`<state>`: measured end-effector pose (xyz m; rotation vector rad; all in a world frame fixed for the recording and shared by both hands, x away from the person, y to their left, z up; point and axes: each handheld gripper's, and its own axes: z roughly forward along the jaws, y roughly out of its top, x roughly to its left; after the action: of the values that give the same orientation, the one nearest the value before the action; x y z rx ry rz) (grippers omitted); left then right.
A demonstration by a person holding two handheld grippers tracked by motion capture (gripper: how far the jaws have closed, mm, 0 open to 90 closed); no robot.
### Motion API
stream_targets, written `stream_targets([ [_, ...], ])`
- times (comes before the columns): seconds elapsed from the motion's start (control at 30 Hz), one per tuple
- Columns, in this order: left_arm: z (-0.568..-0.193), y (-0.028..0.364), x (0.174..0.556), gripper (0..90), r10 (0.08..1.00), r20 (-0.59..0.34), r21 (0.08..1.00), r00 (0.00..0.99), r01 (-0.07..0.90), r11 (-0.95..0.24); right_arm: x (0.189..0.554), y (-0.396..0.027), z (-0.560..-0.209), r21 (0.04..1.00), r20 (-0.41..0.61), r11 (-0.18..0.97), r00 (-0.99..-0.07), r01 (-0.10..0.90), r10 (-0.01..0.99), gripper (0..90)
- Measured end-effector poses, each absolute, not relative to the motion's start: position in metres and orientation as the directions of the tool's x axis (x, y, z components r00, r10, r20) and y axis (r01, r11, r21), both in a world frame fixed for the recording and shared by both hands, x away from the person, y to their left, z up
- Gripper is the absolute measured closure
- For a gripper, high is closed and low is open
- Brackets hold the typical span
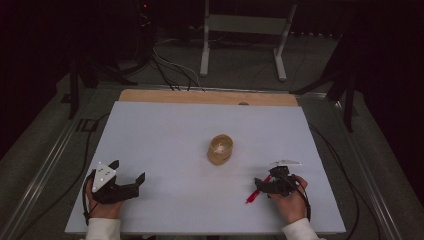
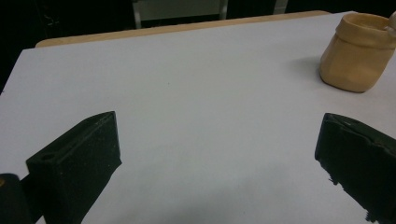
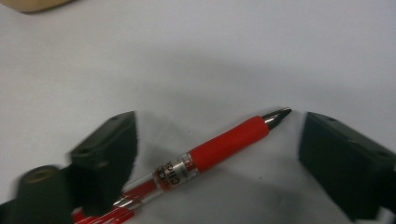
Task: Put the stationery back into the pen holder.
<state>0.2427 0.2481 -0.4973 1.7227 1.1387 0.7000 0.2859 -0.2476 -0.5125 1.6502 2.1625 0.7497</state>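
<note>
Left gripper [image 1: 129, 171] held jaws apart over bare white table [image 1: 165, 130]. Right gripper [image 3: 217, 140] jaws spread, red pen [image 3: 219, 143] lying between, ungripped. Tan cup [image 1: 220, 148] at centre.

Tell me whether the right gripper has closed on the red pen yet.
Not yet, it is open. In the right gripper view, the right gripper straddles the red pen lying on the table, with gaps to both jaws.

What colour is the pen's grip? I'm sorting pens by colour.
Red, on the pen; the right gripper view shows it best.
</note>
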Motion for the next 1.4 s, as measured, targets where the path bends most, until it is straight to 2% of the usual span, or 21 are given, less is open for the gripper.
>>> stream_targets([
  [0.1, -0.498, 0.247, 0.243, 0.7, 0.912, -0.028, 0.911, 0.41, 0.386, -0.145, 0.285, -0.24, -0.513, 0.579, -0.001, 0.247, -0.301, 0.777, 0.953, 27.5],
  [0.2, -0.497, 0.247, 0.243, 0.7, 0.911, -0.025, 0.91, 0.411, 0.387, -0.15, 0.286, -0.237, -0.51, 0.59, -0.002, 0.267, -0.33, 0.762, 0.944, 47.3],
  [0.27, -0.497, 0.247, 0.243, 0.7, 0.911, -0.026, 0.91, 0.411, 0.387, -0.149, 0.288, -0.236, -0.509, 0.597, -0.014, 0.278, -0.337, 0.753, 0.941, 57.2],
  [0.43, -0.498, 0.247, 0.243, 0.7, 0.911, -0.025, 0.909, 0.413, 0.389, -0.152, 0.295, -0.235, -0.506, 0.585, -0.067, 0.328, -0.359, 0.742, 0.931, 74.3],
  [0.63, -0.498, 0.247, 0.243, 0.7, 0.912, -0.025, 0.908, 0.41, 0.391, -0.151, 0.3, -0.244, -0.504, 0.572, -0.028, 0.335, -0.39, 0.748, 0.92, 81.1],
  [0.73, -0.498, 0.247, 0.243, 0.7, 0.912, -0.026, 0.908, 0.41, 0.391, -0.15, 0.3, -0.247, -0.505, 0.58, 0.01, 0.317, -0.396, 0.751, 0.918, 81.2],
  [1.4, -0.498, 0.247, 0.244, 0.7, 0.912, -0.027, 0.908, 0.41, 0.391, -0.148, 0.288, -0.242, -0.47, 0.697, 0.018, 0.298, -0.432, 0.652, 0.902, 81.5],
])
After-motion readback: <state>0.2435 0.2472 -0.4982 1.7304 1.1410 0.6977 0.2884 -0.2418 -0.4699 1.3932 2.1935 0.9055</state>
